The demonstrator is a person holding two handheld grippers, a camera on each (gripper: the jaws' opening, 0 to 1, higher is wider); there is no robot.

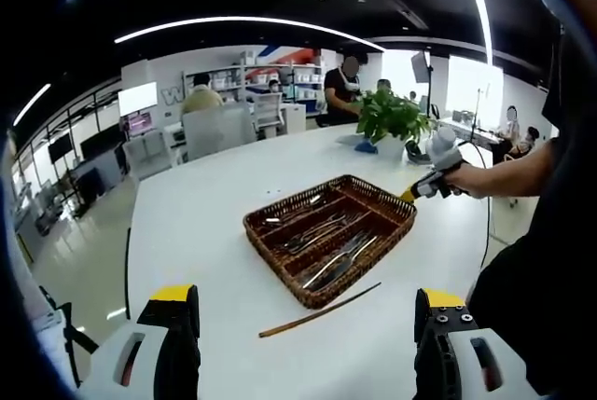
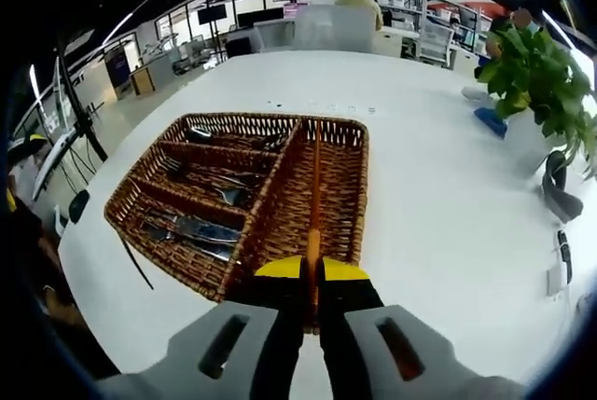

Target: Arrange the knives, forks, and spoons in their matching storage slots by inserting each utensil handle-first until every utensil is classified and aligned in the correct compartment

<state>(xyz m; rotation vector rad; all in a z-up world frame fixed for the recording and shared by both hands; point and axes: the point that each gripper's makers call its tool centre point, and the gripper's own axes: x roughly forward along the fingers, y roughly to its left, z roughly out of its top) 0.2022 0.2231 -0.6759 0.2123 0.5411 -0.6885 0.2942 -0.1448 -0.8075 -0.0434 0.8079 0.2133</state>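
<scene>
Wicker basket [image 2: 340,186] | right tongs [image 2: 312,274] clamp chopstick [image 2: 315,186] | left tongs [image 1: 308,325] wide

Your right gripper [image 2: 311,281] hides the near end of the thin stick [image 2: 315,186] between its closed jaws. Ahead of those jaws, the utensils [image 2: 201,228] in the wicker basket [image 2: 350,195] blur together, so you cannot tell knives from forks
</scene>
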